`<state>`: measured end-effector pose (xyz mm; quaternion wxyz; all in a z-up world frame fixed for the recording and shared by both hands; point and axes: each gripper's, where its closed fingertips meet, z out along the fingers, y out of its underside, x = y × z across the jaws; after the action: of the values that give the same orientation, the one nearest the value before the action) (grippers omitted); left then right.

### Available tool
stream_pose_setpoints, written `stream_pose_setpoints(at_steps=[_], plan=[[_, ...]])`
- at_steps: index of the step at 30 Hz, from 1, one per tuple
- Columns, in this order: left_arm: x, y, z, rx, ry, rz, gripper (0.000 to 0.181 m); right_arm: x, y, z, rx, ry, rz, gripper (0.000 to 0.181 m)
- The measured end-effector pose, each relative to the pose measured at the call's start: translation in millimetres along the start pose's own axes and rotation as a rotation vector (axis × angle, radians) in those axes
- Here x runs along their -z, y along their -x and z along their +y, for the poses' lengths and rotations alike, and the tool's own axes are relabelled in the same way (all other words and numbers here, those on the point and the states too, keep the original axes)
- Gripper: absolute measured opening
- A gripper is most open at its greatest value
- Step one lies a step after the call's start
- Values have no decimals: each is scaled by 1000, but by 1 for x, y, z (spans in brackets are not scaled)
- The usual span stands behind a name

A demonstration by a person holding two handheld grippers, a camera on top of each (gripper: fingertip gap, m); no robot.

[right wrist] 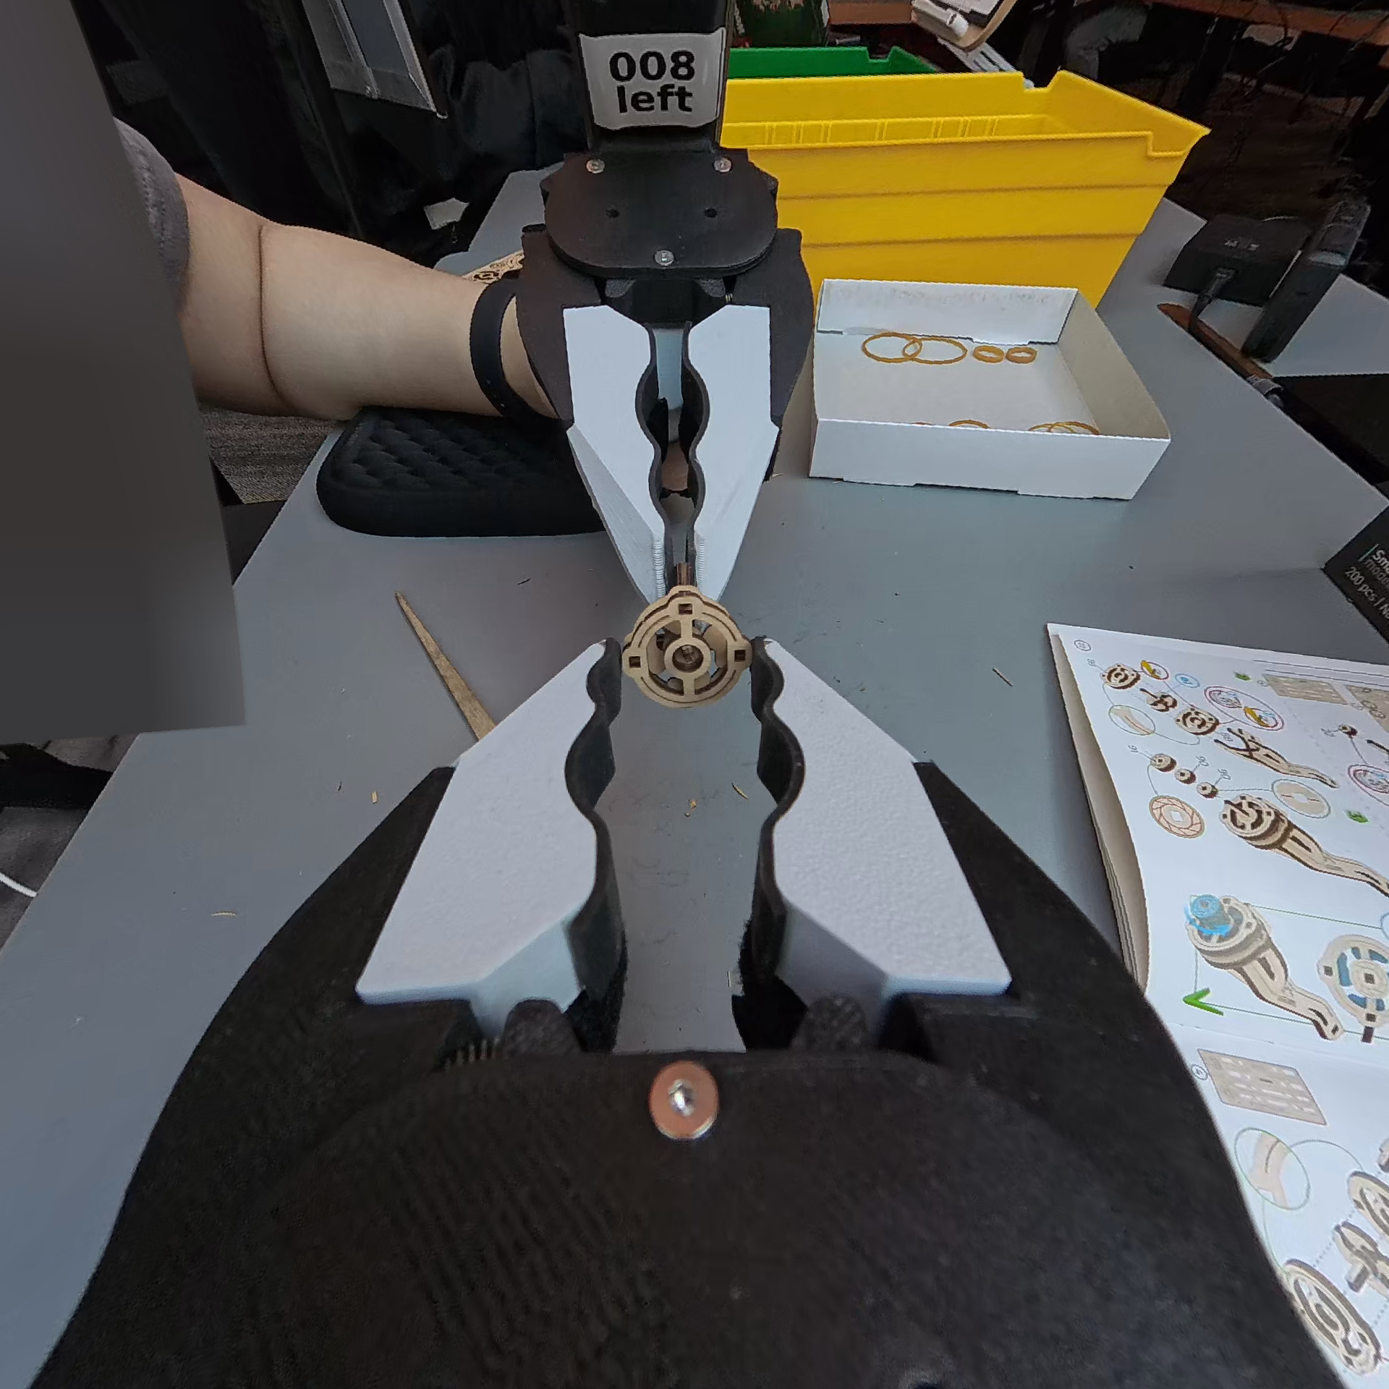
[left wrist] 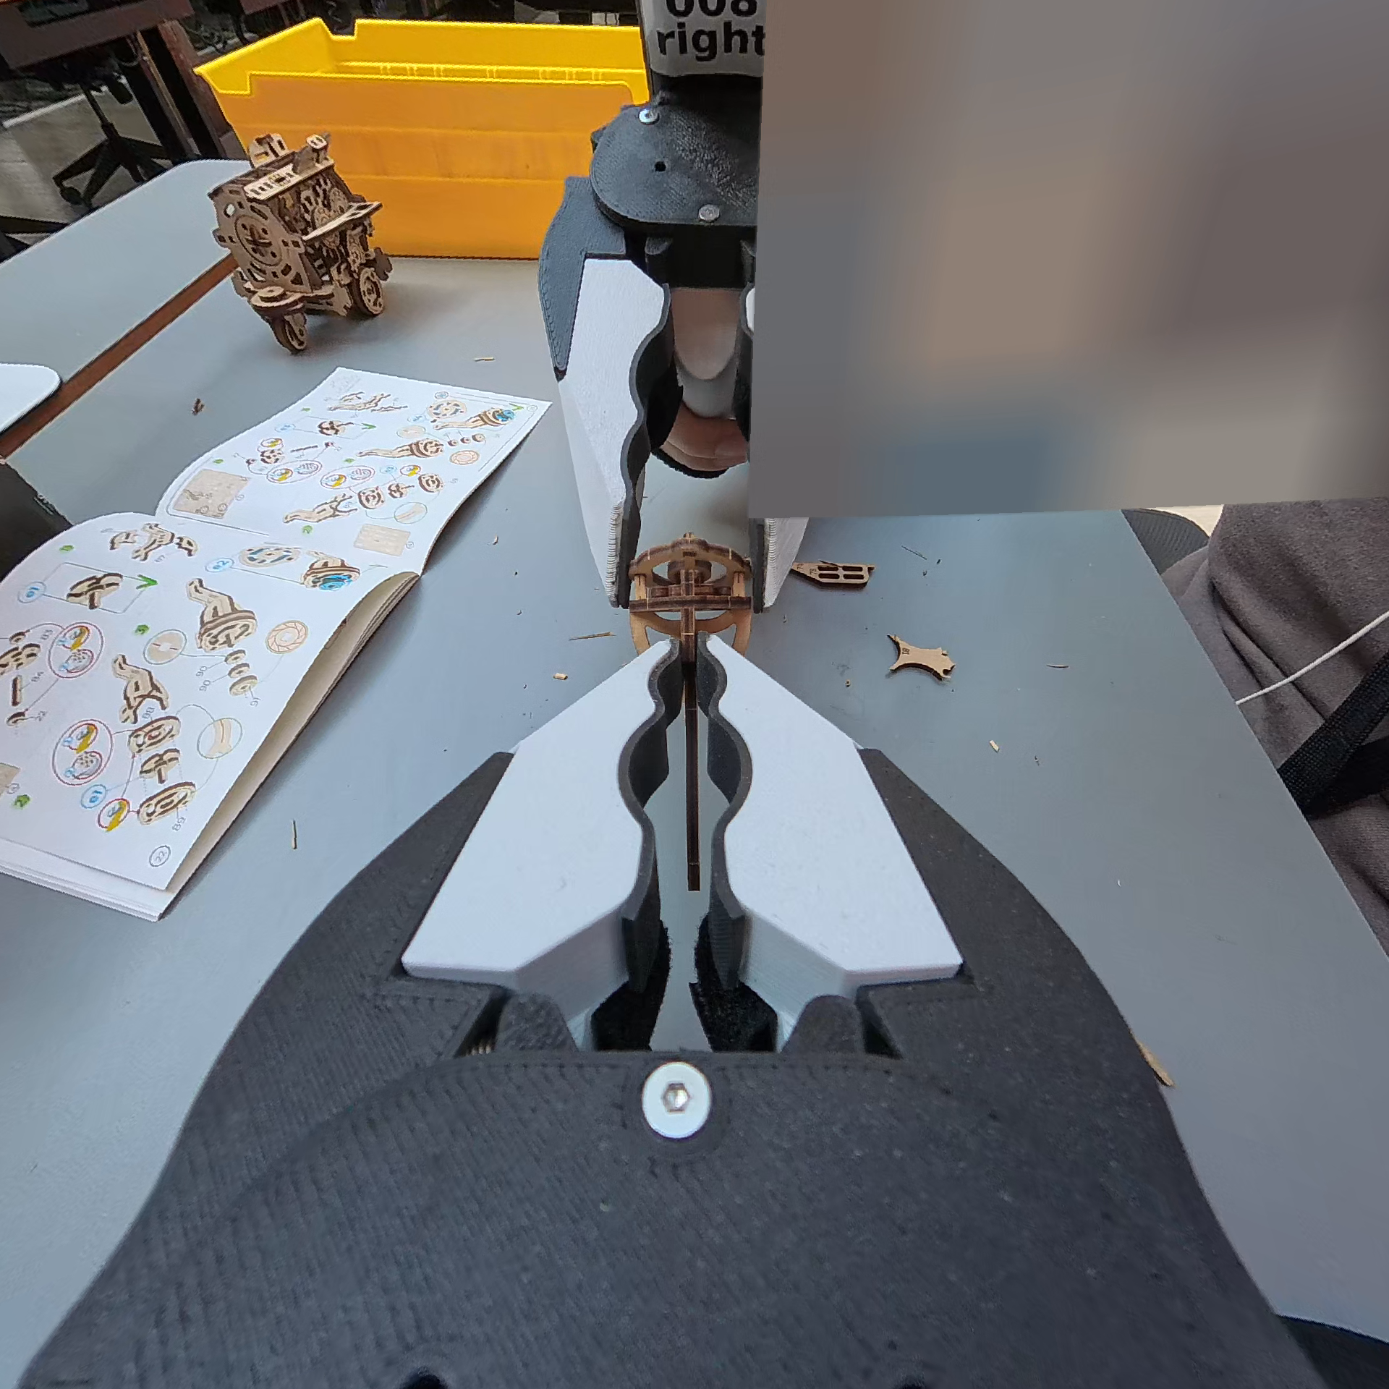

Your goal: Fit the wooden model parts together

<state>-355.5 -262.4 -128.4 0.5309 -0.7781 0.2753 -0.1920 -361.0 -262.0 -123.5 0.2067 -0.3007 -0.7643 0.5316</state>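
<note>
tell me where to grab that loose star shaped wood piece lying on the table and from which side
The star-shaped piece lies flat on the grey table, so its faces offer no purchase. Probably best to come straight down from above and pinch across its narrow waist, between the points, fingers on opposite edges.

Two hand-held grippers (left wrist: 688, 646) (right wrist: 685, 654), one booklet (left wrist: 225, 601).

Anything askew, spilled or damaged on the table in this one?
Nothing damaged. Small wood chips and splinters lie scattered over the grey table, and two loose cut-out wooden pieces sit apart beside the right gripper. A long wooden sliver lies alone. Ordinary assembly litter.
</note>
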Motion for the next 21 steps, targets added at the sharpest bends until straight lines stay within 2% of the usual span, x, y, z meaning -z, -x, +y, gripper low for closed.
stream_pose_setpoints(at_steps=[14, 19, 21], plan=[[8, 8, -11, 34, -73, -30, 0, 7, -7, -12, 26, -62, 48, 44], [13, 9, -20, 4, -118, -59, 0, 19, -12, -27, 53, -142, 95, 48], [15, 8, -25, -14, -145, -65, 0, 24, -9, -33, 33, -183, 68, 47]])
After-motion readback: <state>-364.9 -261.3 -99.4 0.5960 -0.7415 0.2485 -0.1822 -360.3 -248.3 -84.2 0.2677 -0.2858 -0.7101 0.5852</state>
